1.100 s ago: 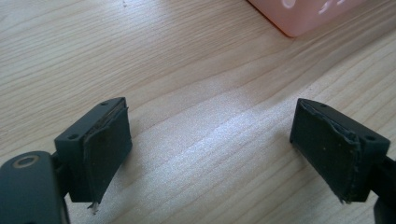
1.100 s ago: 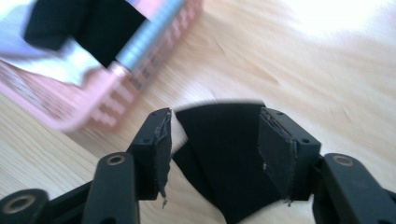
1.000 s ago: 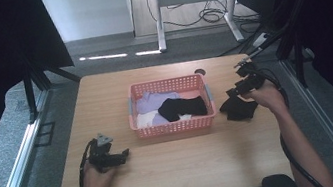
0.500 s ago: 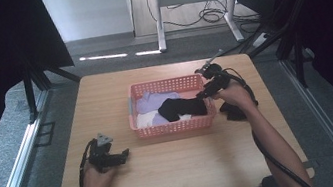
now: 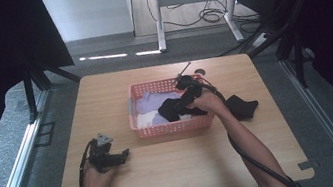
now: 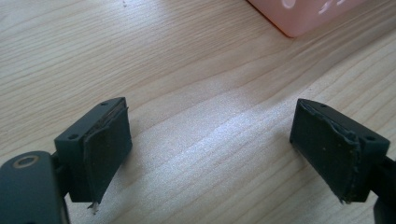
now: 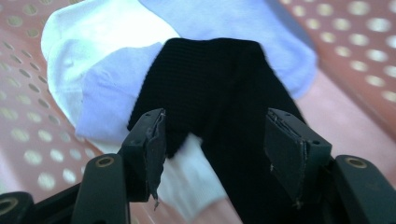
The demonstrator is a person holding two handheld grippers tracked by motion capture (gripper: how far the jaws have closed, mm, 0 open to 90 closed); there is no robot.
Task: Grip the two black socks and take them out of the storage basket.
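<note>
A pink perforated basket point(image 5: 172, 127) stands mid-table and holds a black sock point(image 5: 171, 109), a lavender sock point(image 5: 148, 101) and a white sock point(image 5: 142, 121). My right gripper point(image 5: 181, 102) hangs inside the basket, open. In the right gripper view its jaws point(image 7: 215, 121) straddle the black sock point(image 7: 219, 88) without pressing on it, and the lavender sock point(image 7: 243, 23) and the white sock point(image 7: 88, 32) lie beyond. My left gripper point(image 5: 122, 154) rests on the table point(image 5: 167, 174) at the front left, open point(image 6: 212, 112) over bare wood.
Another black sock point(image 5: 243, 106) lies on the table to the right of the basket, behind my right forearm. A corner of the basket point(image 6: 303, 14) shows at the top of the left gripper view. Dark curtains flank the table.
My right gripper has moved left from the black sock on the table and down into the basket, over the black sock there. The left hand has stayed put.
</note>
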